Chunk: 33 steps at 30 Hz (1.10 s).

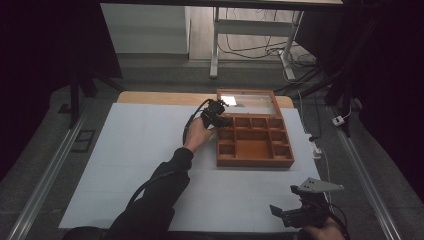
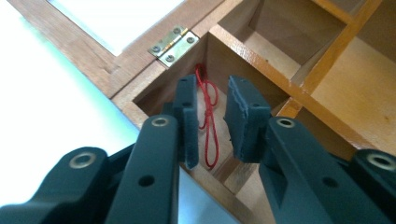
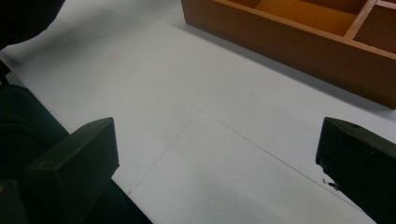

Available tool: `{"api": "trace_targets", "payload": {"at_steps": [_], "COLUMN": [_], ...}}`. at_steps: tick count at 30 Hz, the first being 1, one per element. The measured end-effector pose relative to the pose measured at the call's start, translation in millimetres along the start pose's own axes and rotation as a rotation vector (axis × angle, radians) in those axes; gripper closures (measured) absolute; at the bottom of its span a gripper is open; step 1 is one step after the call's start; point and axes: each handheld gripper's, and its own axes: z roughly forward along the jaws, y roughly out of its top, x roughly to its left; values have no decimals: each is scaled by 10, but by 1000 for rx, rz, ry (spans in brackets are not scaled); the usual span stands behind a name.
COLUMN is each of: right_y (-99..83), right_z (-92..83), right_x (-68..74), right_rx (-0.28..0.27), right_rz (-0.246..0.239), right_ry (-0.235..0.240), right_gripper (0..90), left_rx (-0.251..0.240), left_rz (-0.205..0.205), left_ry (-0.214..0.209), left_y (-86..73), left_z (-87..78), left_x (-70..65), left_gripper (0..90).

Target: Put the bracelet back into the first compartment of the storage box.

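The left tool (image 2: pixel 208 119) hangs over the far left corner compartment of the wooden box (image 1: pixel 255 162), its jaws a narrow gap apart with nothing pressed between them. The right tool (image 3: pixel 215 168) sits well apart from the box, near the desk's (image 1: pixel 140 150) front edge, its jaws spread wide over bare white surface. The box lies open toward the desk's far side, its glass-paned lid (image 1: pixel 248 101) folded back behind it. A brass hinge (image 2: pixel 173 44) joins the lid to the box just beside that corner compartment. A red string (image 2: pixel 211 122) lies on the compartment's floor, below the left tool's gap and untouched by the pads.
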Motion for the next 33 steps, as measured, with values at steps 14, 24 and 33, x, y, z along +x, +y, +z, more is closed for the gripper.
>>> {"api": "trace_targets", "payload": {"at_steps": [14,24,33], "right_y": [1,2,4], "right_z": [4,6,11], "right_x": [4,5,9], "right_rx": [1,3,5], "right_rz": [0,-1,-2], "right_ry": [-6,-9,-10], "right_gripper": [0,0,0], "left_rx": [-20,-57,-82], "left_rz": [88,87,77], "left_ry": [-33,-77,-143], "left_y": [-21,-121,-290], "left_z": [-314,-563,-758], "left_x": [-40,-55,-79], "left_gripper": [513,275,105]}}
